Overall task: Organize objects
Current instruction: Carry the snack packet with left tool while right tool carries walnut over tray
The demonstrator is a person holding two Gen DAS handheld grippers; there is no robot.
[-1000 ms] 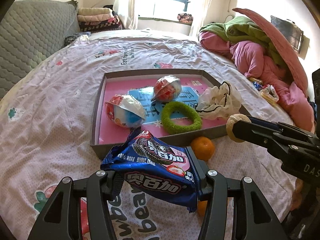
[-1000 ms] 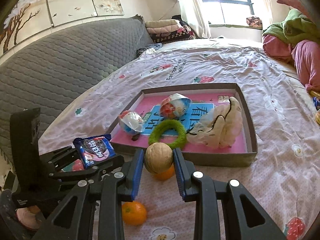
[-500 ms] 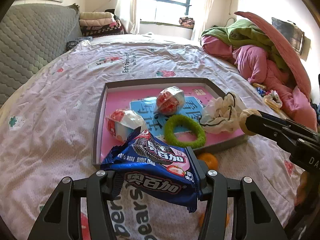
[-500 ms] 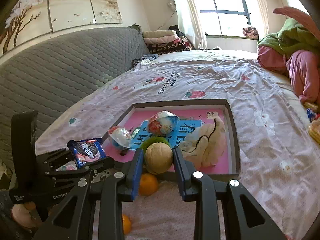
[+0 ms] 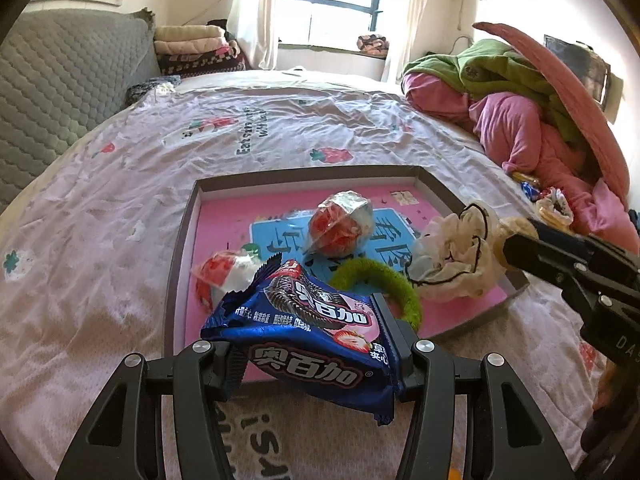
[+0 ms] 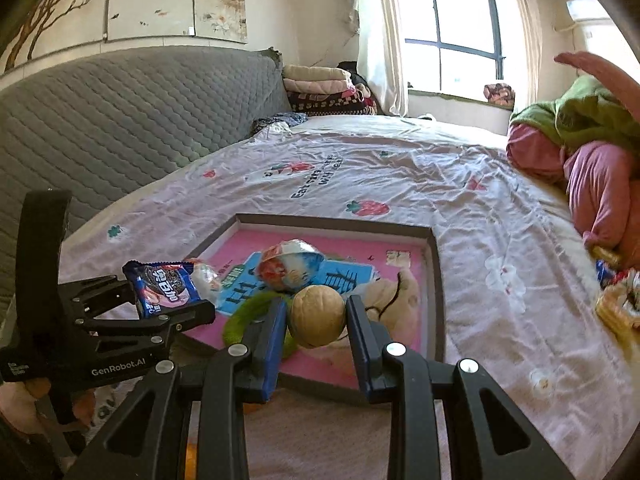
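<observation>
The left gripper (image 5: 308, 354) has its fingers clamped on a blue cookie packet (image 5: 308, 336), held above the near edge of the shallow box (image 5: 180, 240) on the bed (image 5: 100, 200). The right gripper (image 6: 316, 320) has its fingers clamped on a walnut (image 6: 317, 316) over the box. Inside lie a green ring (image 5: 384, 280), two wrapped balls (image 5: 340, 228) and a crumpled cloth (image 5: 452, 264).

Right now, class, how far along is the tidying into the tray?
Done: two foil-wrapped balls, a green ring and a cream cloth lie in the tray. In hand: left tongs grip a blue biscuit packet; right tongs grip a walnut, both over the tray. Left: releasing both.
</observation>
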